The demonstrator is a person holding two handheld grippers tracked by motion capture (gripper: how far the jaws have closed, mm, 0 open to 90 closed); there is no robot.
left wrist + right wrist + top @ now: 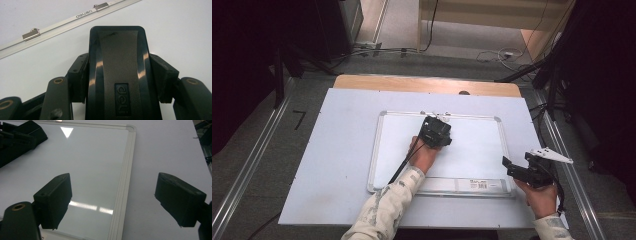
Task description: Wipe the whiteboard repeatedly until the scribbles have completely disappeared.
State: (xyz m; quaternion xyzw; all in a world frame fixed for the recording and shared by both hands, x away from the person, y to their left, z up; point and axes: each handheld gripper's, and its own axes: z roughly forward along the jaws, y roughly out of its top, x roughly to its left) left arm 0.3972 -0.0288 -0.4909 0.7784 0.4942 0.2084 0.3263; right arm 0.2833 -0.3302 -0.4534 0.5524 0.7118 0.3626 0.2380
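Whiteboard wiping, board showing clean

Desk (337, 165) under pale sheet, grey floor around, cables far. Whiteboard (472, 150) centre, no marks visible; little wiping seems left. Left tool (435, 131) clamped on black eraser (120, 75), pressed flat at board's far middle. Right tool (532, 170), jaws apart and empty, hovers off board's near-right corner.

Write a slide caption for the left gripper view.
Left gripper clamps a black Deli whiteboard eraser against the whiteboard, just below its clip-studded aluminium frame.
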